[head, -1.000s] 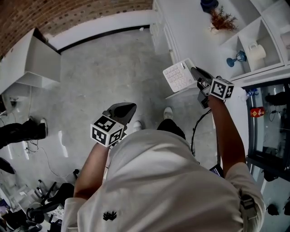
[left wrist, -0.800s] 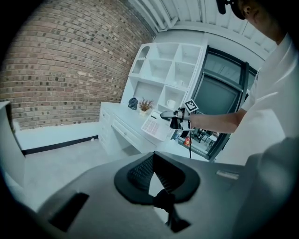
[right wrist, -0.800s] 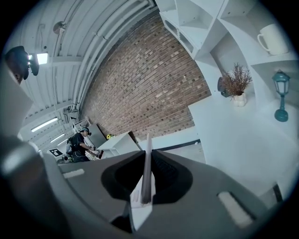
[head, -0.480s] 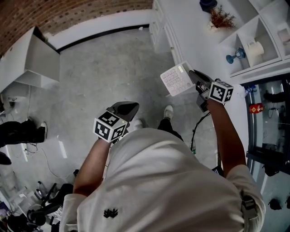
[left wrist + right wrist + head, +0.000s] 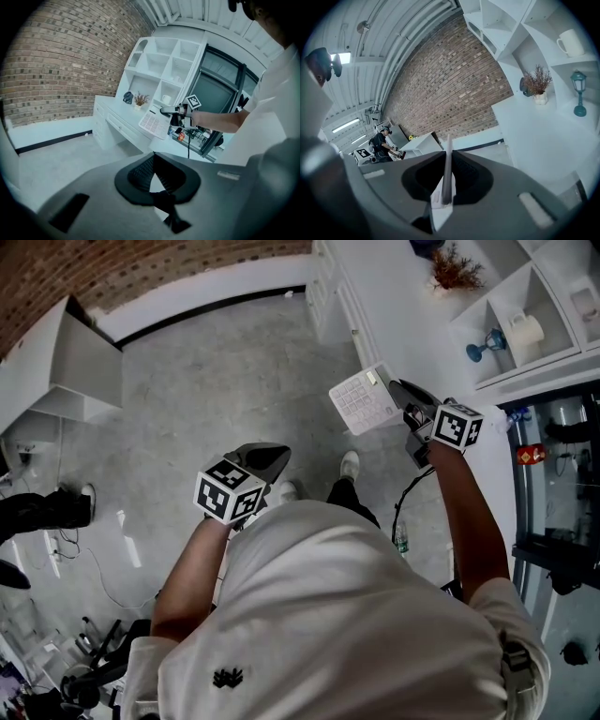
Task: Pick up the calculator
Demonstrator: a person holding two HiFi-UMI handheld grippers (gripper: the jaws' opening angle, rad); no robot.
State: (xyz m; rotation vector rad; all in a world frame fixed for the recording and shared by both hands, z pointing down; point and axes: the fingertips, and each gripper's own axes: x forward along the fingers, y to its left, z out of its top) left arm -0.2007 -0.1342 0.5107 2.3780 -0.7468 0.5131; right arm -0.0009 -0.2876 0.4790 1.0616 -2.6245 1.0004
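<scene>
The white desk and its shelf unit stand ahead of the right gripper and to its right. That gripper's jaws pinch the white calculator by one edge and hold it in the air at the gripper's tip, keys facing up. The left gripper hovers over the floor with the calculator well apart at its front right, its jaws pressed together on nothing.

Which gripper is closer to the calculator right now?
Right. The right gripper has its jaws clamped on the edge of the calculator; the left gripper hangs empty well away, lower left in the head view.
</scene>
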